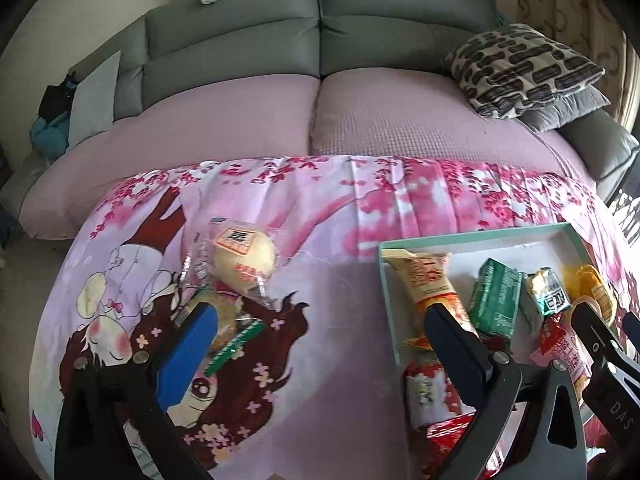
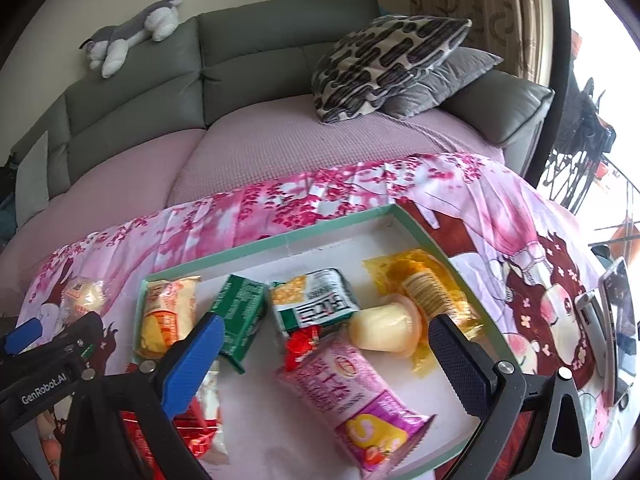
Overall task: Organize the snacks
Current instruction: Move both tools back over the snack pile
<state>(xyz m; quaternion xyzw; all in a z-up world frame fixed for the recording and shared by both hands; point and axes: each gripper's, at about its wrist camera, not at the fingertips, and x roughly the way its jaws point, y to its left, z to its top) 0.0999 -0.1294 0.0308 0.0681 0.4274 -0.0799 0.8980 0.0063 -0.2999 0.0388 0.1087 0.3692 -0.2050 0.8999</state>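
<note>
A mint-rimmed white tray [image 2: 280, 236] lies on the pink printed cloth [image 1: 336, 288] and holds several snack packets. My right gripper [image 2: 326, 320] hovers open over it, above a pink packet [image 2: 352, 396], a jelly cup [image 2: 384, 328] and a small red packet [image 2: 304, 348]. A green packet [image 2: 240, 316] and an orange-yellow packet [image 2: 168, 320] lie at the tray's left. My left gripper [image 1: 320, 316] stands open over bare cloth left of the tray [image 1: 472, 236]. A wrapped bun [image 1: 240, 260] lies ahead of its blue finger [image 1: 192, 344], and a clear green-edged packet [image 1: 236, 332] lies against that finger.
Red packets [image 1: 428, 396] lie at the tray's near left corner. A phone [image 2: 616, 320] rests on the cloth to the right. Behind the cloth is a grey sofa [image 1: 320, 40] with a mauve cover, patterned pillows [image 2: 380, 64] and a plush toy [image 2: 136, 28].
</note>
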